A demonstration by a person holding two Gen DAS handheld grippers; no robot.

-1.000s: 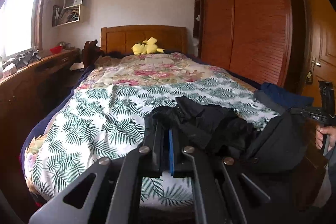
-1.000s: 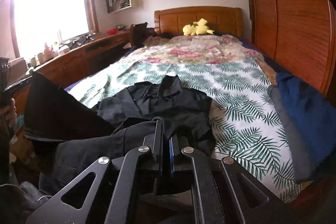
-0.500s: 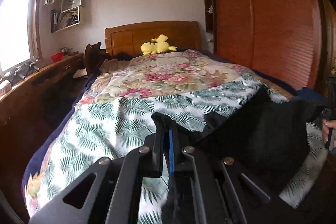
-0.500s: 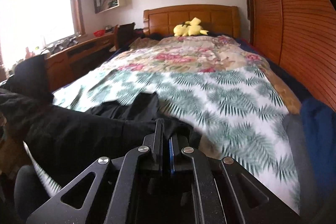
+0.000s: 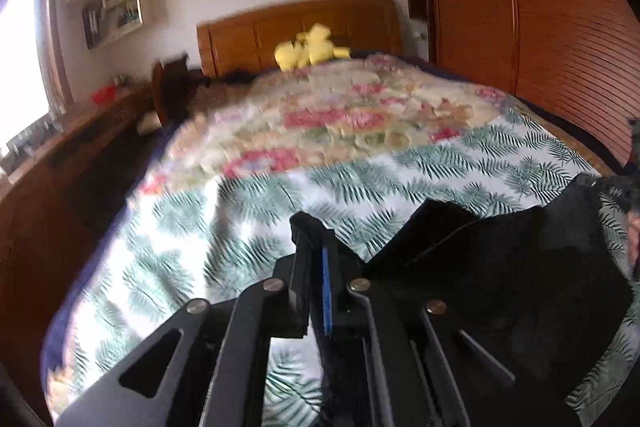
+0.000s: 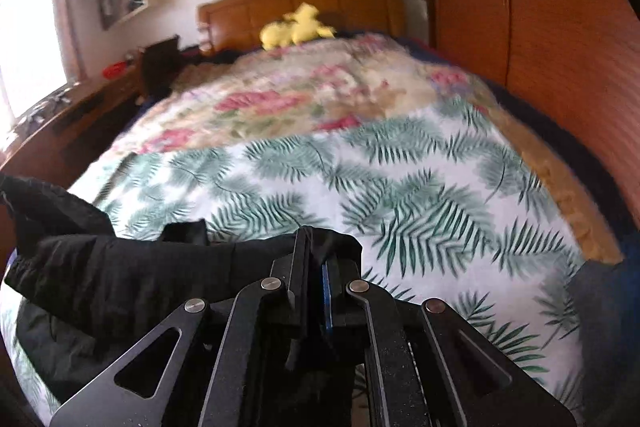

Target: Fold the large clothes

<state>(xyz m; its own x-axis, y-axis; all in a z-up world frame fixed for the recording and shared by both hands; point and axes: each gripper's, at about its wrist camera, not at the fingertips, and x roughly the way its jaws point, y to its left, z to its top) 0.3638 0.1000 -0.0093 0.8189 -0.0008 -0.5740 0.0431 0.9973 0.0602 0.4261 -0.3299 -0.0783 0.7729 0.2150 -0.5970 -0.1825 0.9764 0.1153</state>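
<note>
A black shirt (image 5: pixel 500 267) hangs stretched between my two grippers above the near end of the bed. My left gripper (image 5: pixel 316 239) is shut on one edge of it; the cloth runs off to the right. In the right wrist view my right gripper (image 6: pixel 316 247) is shut on the other edge of the black shirt (image 6: pixel 120 275), which runs off to the left. Both views are blurred by motion.
The bed carries a palm-leaf cover (image 6: pixel 400 195) and a floral quilt (image 5: pixel 340 115), with a yellow plush toy (image 5: pixel 308 47) at the wooden headboard. A wooden wardrobe (image 5: pixel 560 27) stands right, a desk (image 5: pixel 60 155) left. Blue folded clothes (image 6: pixel 608 307) lie at the bed's right edge.
Both grippers have lifted and moved forward over the bed with the shirt, which has come up off the cover and now hangs spread between them.
</note>
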